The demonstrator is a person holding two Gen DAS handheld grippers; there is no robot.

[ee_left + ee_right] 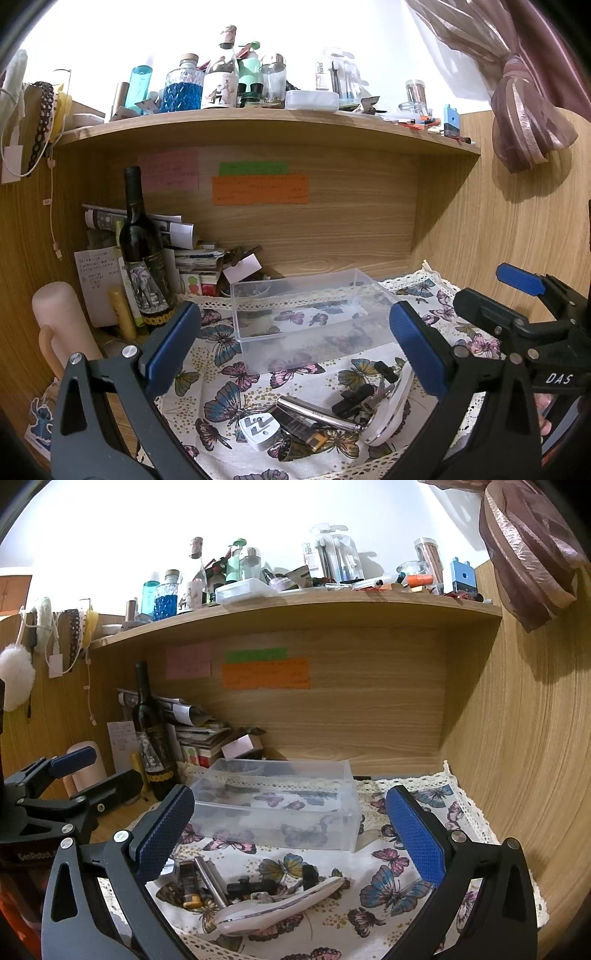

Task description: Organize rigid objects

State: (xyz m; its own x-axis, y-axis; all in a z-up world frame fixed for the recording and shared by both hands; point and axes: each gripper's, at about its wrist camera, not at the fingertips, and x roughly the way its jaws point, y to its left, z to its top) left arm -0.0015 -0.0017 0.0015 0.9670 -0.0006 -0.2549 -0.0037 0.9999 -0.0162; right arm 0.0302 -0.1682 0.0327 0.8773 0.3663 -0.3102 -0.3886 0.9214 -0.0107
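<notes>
Finding: the sorting has not yet begun. The clear plastic box (pixel 310 317) stands empty on the butterfly cloth (pixel 207 354), toward the far side of the desk, while the loose rigid items lie in a heap on the near part of the cloth, just short of the box. The heap comprises a white plug (pixel 256 430), a metal tube (pixel 317 411), a dark lighter with an amber end (pixel 188 884), small black parts (pixel 251 888) and a white oval device (pixel 280 904) lying on its edge along the right of the pile. Left gripper (pixel 295 354): jaws spread wide, nothing between them, hovering above the heap and aimed at the box. Right gripper (pixel 291 838): likewise fully spread and empty, held over the same heap from the right, level with its partner, which appears at the left edge of its view. Neither gripper touches any item. Judgement: the step in hand is the approach to a first pick. The next move calls for one gripper to descend onto a single item; the white oval device lies uppermost and most exposed, and the plug sits clear at the left edge of the pile. The pieces overlap, so a careless closure may catch two at once or scatter the rest. The box rim is close behind the heap and must be cleared on the lift.
</notes>
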